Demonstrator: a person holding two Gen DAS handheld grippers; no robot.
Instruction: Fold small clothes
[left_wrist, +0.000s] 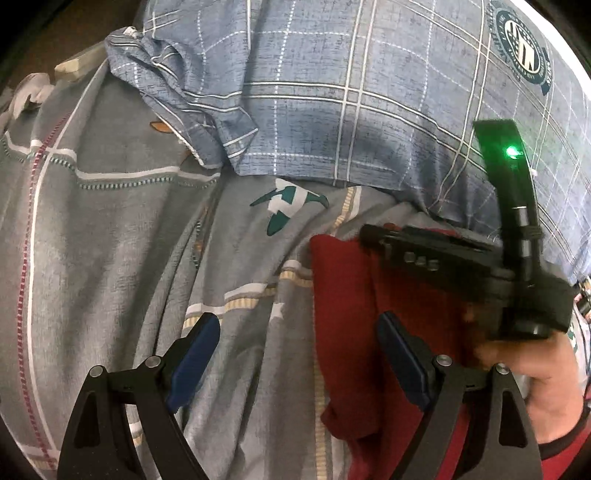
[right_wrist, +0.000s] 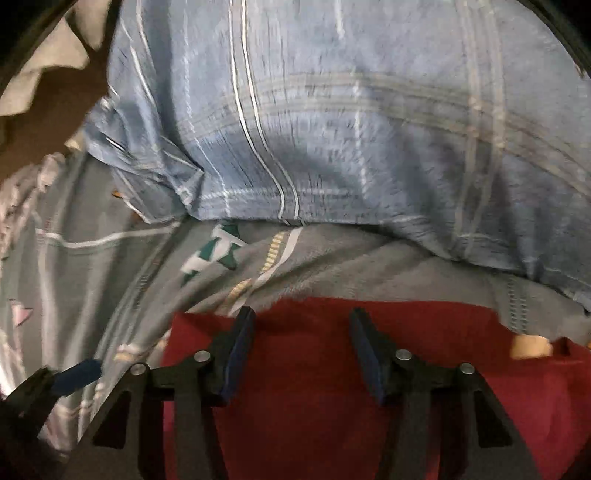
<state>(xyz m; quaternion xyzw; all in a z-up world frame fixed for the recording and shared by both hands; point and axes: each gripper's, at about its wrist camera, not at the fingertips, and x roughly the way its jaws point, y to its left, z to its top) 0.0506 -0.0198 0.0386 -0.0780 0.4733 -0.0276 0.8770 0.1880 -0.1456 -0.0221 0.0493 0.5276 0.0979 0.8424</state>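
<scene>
We hold our left gripper (left_wrist: 299, 354) tipped steeply down, its blue-padded jaws spread wide with nothing pinched between them. At about three o'clock in its view, our right hand (left_wrist: 532, 373) wraps the handle of the right gripper (right_wrist: 303, 350), which also points down. Its jaws stand partly apart and press on nothing.

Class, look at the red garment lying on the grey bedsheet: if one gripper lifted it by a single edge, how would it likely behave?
The red garment would probably droop, since it is soft cloth lying slack on the grey bedsheet. It looks light, being small and thin. Its folded layers, visible at the left edge in the left wrist view, would likely fall open.
</scene>
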